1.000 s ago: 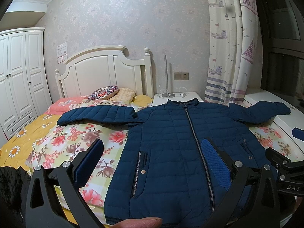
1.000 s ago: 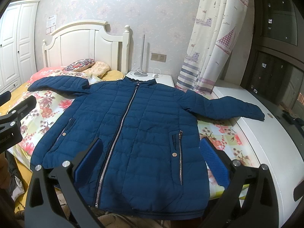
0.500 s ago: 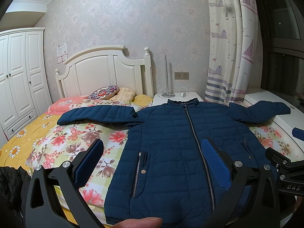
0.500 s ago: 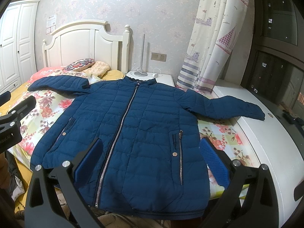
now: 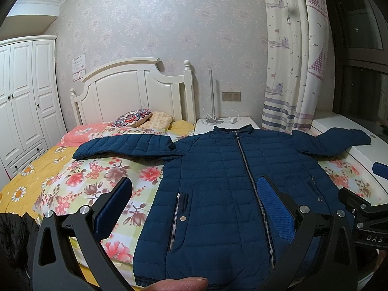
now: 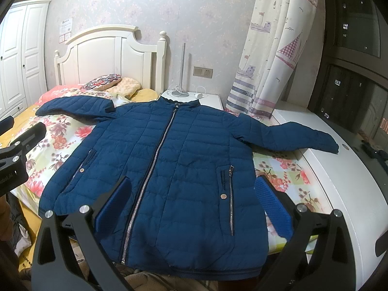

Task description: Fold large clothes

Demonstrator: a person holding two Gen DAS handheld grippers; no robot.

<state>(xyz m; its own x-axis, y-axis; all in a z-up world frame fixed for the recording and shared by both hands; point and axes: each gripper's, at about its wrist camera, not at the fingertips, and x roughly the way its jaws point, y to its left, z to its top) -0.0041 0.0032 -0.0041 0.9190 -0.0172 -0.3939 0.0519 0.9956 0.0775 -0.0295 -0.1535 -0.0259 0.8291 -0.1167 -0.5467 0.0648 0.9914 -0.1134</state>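
We hold our left gripper (image 5: 194, 208) and right gripper (image 6: 191, 206) wide open and empty above a navy puffer jacket (image 6: 157, 160), spread flat with sleeves out, ready for folding.

jacket (image 6: 169, 160): quilted matt cloth | zipper (image 6: 155, 160): shiny metal | headboard (image 5: 135, 89): glossy painted wood

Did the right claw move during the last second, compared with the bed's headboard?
No. In the right wrist view the headboard and the blue jacket keep their places in the picture, so the open right claw has stayed still.
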